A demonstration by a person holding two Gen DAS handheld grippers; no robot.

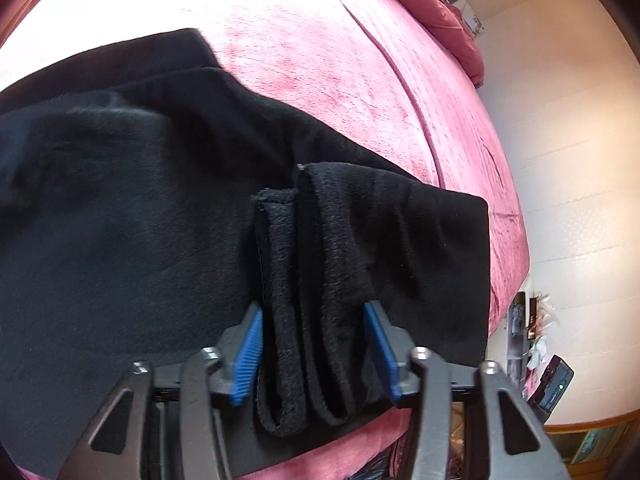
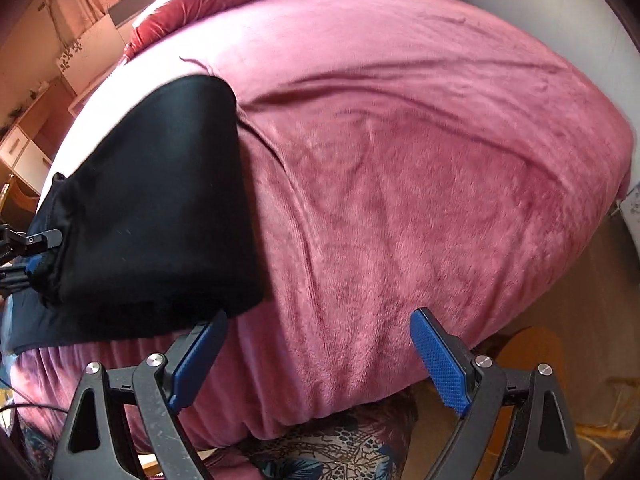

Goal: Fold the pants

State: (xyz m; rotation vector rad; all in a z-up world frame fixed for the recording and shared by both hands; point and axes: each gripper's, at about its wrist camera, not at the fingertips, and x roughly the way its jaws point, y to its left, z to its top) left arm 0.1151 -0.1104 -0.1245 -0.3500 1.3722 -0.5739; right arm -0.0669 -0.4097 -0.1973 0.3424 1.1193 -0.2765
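The black pants [image 1: 140, 208] lie folded on the near left part of a bed covered with a pink fleece blanket [image 2: 420, 184]. The left gripper [image 1: 314, 354] is part-closed on a bunched fold of the pants' fuzzy hem, its blue pads [image 1: 250, 360] pressing the cloth from both sides. The right gripper [image 2: 320, 356] stands wide open over the bare blanket at the bed's near edge, just right of the pants, holding nothing; its left finger is beside the cloth's corner.

Black fleece pants [image 1: 140, 208], partly folded, on pink blanket [image 1: 340, 72]
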